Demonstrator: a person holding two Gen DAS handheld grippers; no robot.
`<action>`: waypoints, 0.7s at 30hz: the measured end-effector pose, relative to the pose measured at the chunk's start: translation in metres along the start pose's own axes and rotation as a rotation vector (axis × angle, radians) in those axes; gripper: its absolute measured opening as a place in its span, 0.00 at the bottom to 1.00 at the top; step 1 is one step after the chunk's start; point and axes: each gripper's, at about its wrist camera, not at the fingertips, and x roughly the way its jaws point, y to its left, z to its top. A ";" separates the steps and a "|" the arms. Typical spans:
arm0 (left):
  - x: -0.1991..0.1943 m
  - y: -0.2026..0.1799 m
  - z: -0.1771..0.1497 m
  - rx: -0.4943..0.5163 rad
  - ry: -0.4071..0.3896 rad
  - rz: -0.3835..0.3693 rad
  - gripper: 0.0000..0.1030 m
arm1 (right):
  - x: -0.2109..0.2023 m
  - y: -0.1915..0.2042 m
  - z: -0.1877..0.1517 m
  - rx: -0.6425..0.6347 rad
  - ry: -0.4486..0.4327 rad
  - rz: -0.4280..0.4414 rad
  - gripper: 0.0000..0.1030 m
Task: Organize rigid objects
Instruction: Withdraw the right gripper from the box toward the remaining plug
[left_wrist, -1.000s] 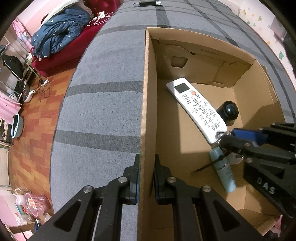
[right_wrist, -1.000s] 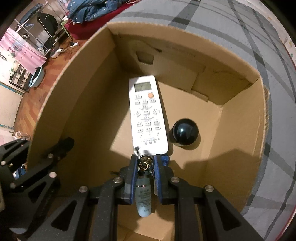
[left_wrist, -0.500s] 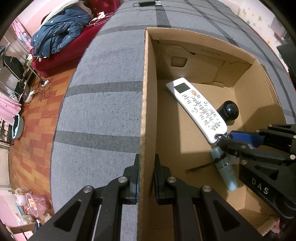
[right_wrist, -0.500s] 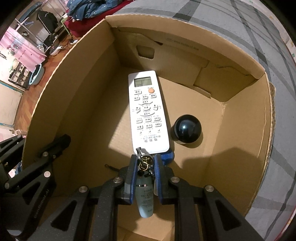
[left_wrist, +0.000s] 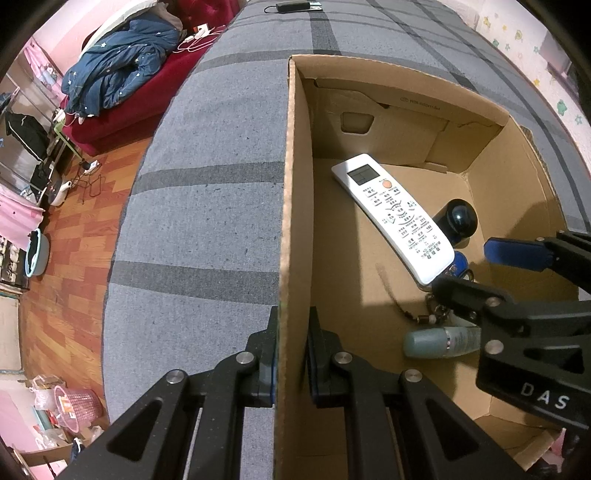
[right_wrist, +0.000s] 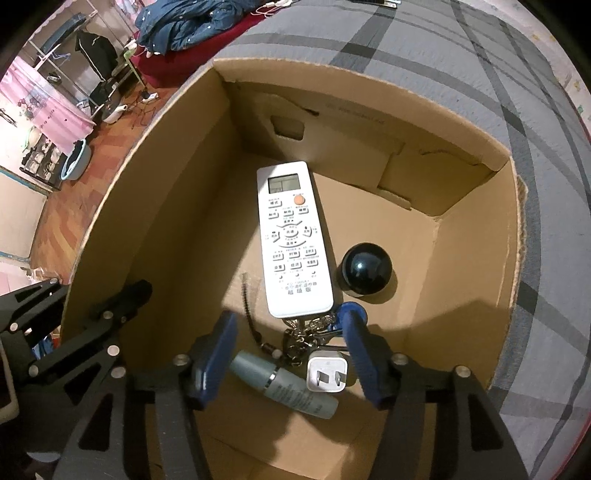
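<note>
1. Since the frame a second ago, the right gripper (right_wrist: 288, 354) has let go: its blue pads, then pinched on the key ring above the small bottle, are now standing apart and still spreading, with nothing pressed between them.
2. The small bottle (right_wrist: 284, 384), grey-green with a silver band, has dropped from hanging upright to lying on its side on the box floor, at lower centre of the right wrist view, between the two pads but touching neither as far as can be told.
3. A white plug adapter (right_wrist: 327, 374) is sitting just right of the bottle, prongs facing the camera; a bunch of keys and chain (right_wrist: 306, 332) is lying just above it, with a blue tag (right_wrist: 351, 312) at the remote's lower right corner.
4. The white remote (right_wrist: 291, 240) is lying face up in the middle of the box, display end toward the top of the frame. Its place is unchanged.
5. A dark glossy ball-topped object (right_wrist: 365, 267) is standing just right of the remote, apart from it.
6. The left gripper (left_wrist: 291, 354) is staying pressed together on the left wall of the cardboard box (left_wrist: 291, 184), one finger outside, one inside, at lower centre of the left wrist view.
7. The box is resting on a grey striped cover (left_wrist: 207, 221) filling the frame's middle left.
</note>
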 end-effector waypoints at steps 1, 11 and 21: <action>0.000 0.000 0.000 0.001 0.000 0.001 0.11 | -0.001 0.001 -0.001 -0.004 -0.002 -0.002 0.61; 0.000 -0.001 0.000 0.004 0.000 0.005 0.11 | -0.023 -0.001 -0.004 -0.014 -0.076 -0.021 0.92; -0.001 -0.001 0.000 0.007 0.001 0.007 0.11 | -0.050 -0.008 0.001 0.018 -0.160 -0.048 1.00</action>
